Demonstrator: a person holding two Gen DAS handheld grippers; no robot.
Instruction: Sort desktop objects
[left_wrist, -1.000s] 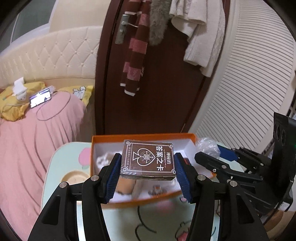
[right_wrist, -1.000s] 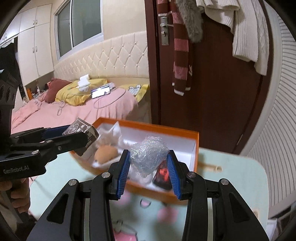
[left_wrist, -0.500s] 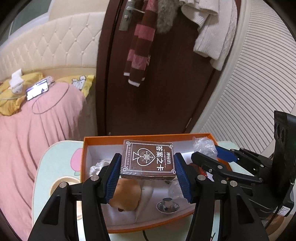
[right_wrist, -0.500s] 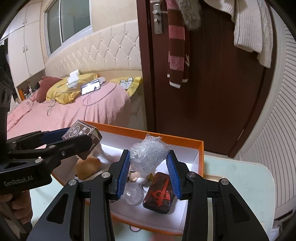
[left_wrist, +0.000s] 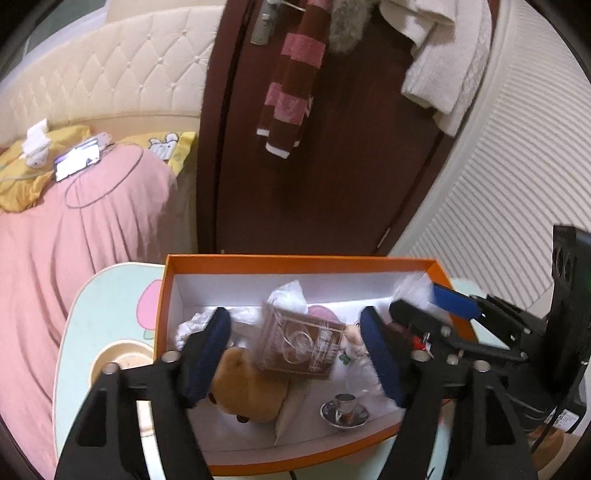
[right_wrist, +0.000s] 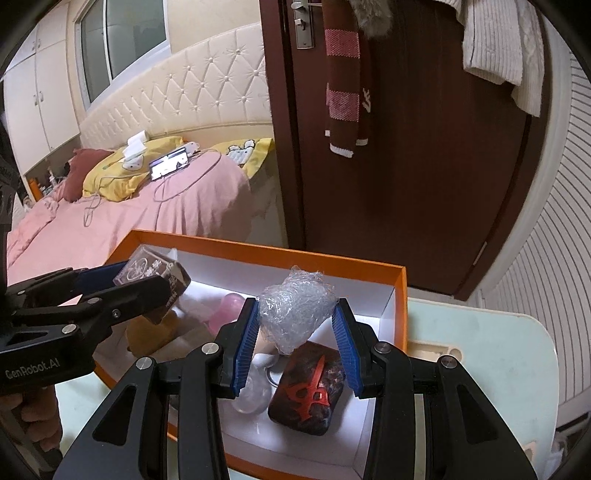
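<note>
An orange box (left_wrist: 295, 260) with a white inside stands on a pale green table (left_wrist: 107, 295). My left gripper (left_wrist: 295, 352) is open above the box. The brown card box (left_wrist: 301, 345) is loose between its pads, tilted and blurred over the toys. In the right wrist view the card box (right_wrist: 155, 273) sits by the left gripper's fingers (right_wrist: 122, 295). My right gripper (right_wrist: 295, 341) is over the orange box (right_wrist: 400, 295). Its blue pads touch a wad of clear bubble wrap (right_wrist: 295, 314) on both sides.
Inside the box lie a brown plush toy (left_wrist: 247, 387), a small metal cup on a saucer (left_wrist: 344, 406), white tissue (left_wrist: 288, 297) and a dark case with a red mark (right_wrist: 308, 393). A dark door (left_wrist: 332, 166) and a pink bed (left_wrist: 74, 236) are behind.
My left gripper has opened and let go of the card box, which tips down into the orange box. Both grippers have moved forward over the box. The right one's jaws stand wider.
</note>
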